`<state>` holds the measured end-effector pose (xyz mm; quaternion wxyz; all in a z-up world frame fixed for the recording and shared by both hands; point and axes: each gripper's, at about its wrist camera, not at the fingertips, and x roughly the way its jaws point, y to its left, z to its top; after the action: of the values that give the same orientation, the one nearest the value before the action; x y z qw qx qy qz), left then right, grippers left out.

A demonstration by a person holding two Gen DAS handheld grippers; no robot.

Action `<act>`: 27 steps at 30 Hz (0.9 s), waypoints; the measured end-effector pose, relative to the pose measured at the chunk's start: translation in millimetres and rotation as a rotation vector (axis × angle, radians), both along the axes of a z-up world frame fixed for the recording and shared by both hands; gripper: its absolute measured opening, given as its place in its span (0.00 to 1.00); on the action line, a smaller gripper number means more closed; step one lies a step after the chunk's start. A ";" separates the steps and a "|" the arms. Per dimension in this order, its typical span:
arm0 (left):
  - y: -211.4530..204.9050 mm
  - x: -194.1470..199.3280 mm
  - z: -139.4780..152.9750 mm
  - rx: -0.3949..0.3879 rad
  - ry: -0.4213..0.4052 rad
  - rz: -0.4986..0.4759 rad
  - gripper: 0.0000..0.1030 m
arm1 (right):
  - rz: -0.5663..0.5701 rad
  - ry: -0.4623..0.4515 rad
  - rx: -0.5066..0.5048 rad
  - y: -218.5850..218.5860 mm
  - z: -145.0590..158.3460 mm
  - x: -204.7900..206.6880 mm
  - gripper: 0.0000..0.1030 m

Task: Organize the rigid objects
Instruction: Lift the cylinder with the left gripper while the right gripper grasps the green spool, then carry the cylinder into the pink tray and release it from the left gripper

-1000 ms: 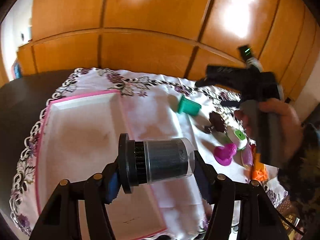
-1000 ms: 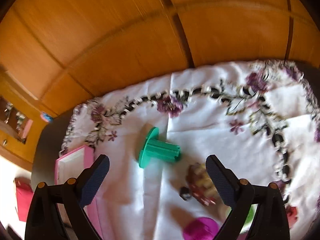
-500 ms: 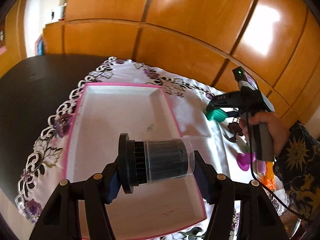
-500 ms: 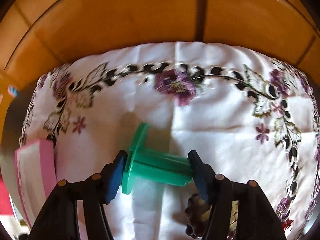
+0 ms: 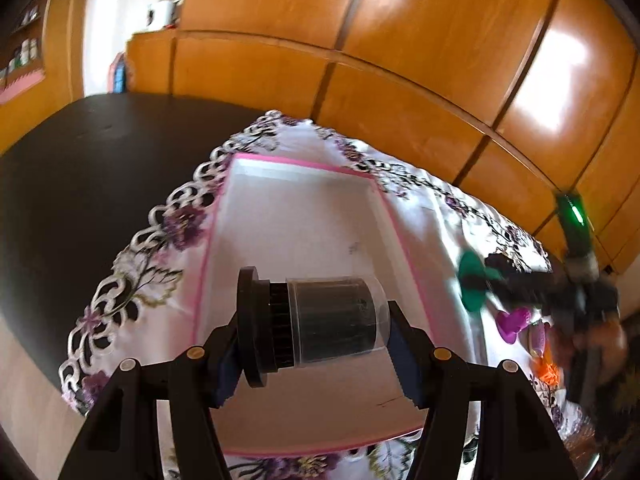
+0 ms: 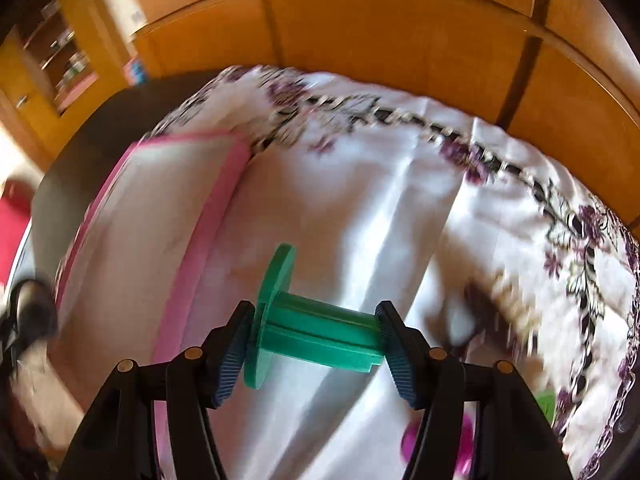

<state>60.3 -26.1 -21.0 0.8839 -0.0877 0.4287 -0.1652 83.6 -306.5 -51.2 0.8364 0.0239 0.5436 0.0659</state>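
Observation:
My left gripper (image 5: 316,344) is shut on a black cylinder with a clear cap (image 5: 316,320) and holds it over the pink-rimmed white tray (image 5: 296,216). My right gripper (image 6: 316,340) is shut on a green spool (image 6: 312,328) and holds it above the floral cloth, just right of the tray (image 6: 200,240). In the left wrist view the right gripper (image 5: 532,280) shows blurred at the right with the green spool (image 5: 472,276).
A white floral cloth (image 6: 400,200) covers part of a dark table (image 5: 80,184). A magenta piece (image 5: 514,320) and orange and pink bits lie at the cloth's right. Wooden cabinet doors (image 5: 400,60) stand behind.
My right gripper closed on the green spool, lifted it and carried it left toward the tray. My left gripper moved further over the tray with the black cylinder.

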 end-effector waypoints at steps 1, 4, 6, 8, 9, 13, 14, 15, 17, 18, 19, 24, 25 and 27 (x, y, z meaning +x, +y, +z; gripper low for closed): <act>4.1 0.2 -1.6 -0.005 0.008 0.010 0.62 | 0.015 0.004 -0.009 1.6 -4.7 -6.2 0.61; 14.8 2.6 -5.0 -0.028 0.032 0.033 0.62 | 0.031 0.034 -0.062 3.2 -23.5 -26.1 0.61; 17.8 5.5 -4.0 -0.039 0.034 0.035 0.62 | 0.019 0.018 -0.040 -3.4 -26.6 -35.4 0.61; 17.7 11.4 -1.6 -0.038 0.033 0.034 0.62 | 0.005 0.009 -0.009 -9.0 -26.8 -35.9 0.61; 17.3 16.2 0.0 -0.035 0.032 0.035 0.62 | 0.004 0.005 0.000 -9.8 -27.6 -35.5 0.61; 12.2 44.0 5.1 -0.008 0.016 0.031 0.62 | 0.000 -0.010 0.036 -14.1 -28.9 -33.7 0.61; 9.6 54.6 4.7 0.008 0.017 0.028 0.62 | 0.002 -0.013 0.044 -15.9 -29.5 -34.6 0.61; 8.1 62.5 4.2 0.017 0.018 0.027 0.62 | 0.003 -0.016 0.050 -15.9 -29.6 -34.9 0.61; 4.1 82.3 1.0 0.034 0.026 0.025 0.62 | 0.004 -0.021 0.055 -13.9 -27.3 -37.2 0.61; 2.3 89.7 -0.6 0.040 0.029 0.027 0.62 | 0.004 -0.022 0.056 -11.8 -26.4 -37.5 0.61; -0.5 98.8 -2.6 0.047 0.032 0.025 0.62 | 0.002 -0.022 0.056 -12.0 -26.5 -36.9 0.60; -14.9 145.1 -16.7 0.092 0.059 0.021 0.62 | 0.013 -0.016 0.027 -10.2 -27.5 -34.5 0.60; -17.0 152.9 -19.3 0.102 0.061 0.022 0.62 | 0.016 -0.015 0.017 -9.2 -28.2 -34.4 0.60; -21.9 167.7 -24.8 0.127 0.063 0.021 0.62 | 0.021 -0.015 -0.009 -7.1 -29.5 -34.6 0.59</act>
<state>228.0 -47.9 -45.9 0.8755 -0.0410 0.4648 -0.1255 49.1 -313.6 -80.7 0.8398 0.0139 0.5378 0.0726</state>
